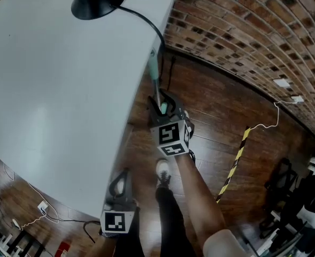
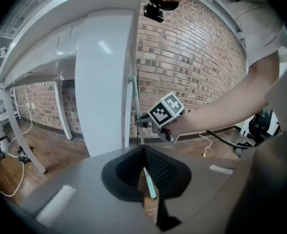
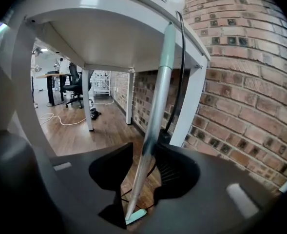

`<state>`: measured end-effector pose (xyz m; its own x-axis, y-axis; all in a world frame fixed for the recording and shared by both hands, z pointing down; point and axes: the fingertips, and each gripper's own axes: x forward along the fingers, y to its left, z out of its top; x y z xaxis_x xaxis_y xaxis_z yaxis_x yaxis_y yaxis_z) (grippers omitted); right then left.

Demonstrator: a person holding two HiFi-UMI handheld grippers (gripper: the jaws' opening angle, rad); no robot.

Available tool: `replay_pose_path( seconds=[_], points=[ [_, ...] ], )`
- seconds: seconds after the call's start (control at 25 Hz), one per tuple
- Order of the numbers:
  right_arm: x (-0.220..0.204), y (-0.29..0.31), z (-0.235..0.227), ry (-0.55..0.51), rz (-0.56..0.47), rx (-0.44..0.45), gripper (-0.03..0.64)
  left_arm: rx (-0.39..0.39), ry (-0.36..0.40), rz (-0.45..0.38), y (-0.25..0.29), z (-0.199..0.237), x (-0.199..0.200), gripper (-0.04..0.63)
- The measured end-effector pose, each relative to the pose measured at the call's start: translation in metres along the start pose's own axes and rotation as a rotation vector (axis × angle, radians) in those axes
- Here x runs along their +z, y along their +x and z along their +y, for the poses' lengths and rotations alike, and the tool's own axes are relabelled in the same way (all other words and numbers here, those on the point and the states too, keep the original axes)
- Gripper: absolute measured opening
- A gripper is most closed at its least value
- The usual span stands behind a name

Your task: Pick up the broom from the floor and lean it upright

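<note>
The right hand-held gripper point(image 3: 144, 149) has its jaws apart. The silver metal broom with a mint-green grip point(image 3: 156, 108) runs up between them, unpinched. Just below the jaws, the broom's mint-green lower end point(image 3: 135, 217) sits on the dark wooden floor point(image 3: 80, 133). Above and ahead, its top meets the edge of the white desk point(image 3: 114, 33), with a black cable point(image 3: 182, 52) just beside it and the red brick wall point(image 3: 240, 82) beyond. The left hand-held gripper point(image 2: 143, 151), jaws together and empty, hangs behind, pointing toward the right one.
</note>
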<state>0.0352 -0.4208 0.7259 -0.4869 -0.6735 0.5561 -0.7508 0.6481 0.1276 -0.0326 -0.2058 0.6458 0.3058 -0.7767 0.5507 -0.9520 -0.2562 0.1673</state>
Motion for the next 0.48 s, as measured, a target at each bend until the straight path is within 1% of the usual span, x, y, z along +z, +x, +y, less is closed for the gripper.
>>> replay_pose_path(
  seconds=[0.12, 0.28, 0.4, 0.48],
  points=[
    [0.0, 0.002, -0.001, 0.014, -0.002, -0.001, 0.164, 0.001, 0.02, 0.001, 0.0, 0.003, -0.001, -0.003],
    [-0.003, 0.001, -0.003, 0.017, 0.006, -0.007, 0.17, 0.005, 0.015, 0.002, 0.002, 0.004, -0.001, -0.002],
    [-0.007, -0.002, -0.003, 0.015, 0.015, -0.008, 0.167, 0.0, 0.026, -0.011, 0.002, 0.002, 0.001, -0.003],
    [-0.009, -0.009, -0.007, 0.012, 0.017, -0.029, 0.16, -0.002, 0.032, -0.01, 0.002, 0.0, 0.0, -0.003]
  ],
)
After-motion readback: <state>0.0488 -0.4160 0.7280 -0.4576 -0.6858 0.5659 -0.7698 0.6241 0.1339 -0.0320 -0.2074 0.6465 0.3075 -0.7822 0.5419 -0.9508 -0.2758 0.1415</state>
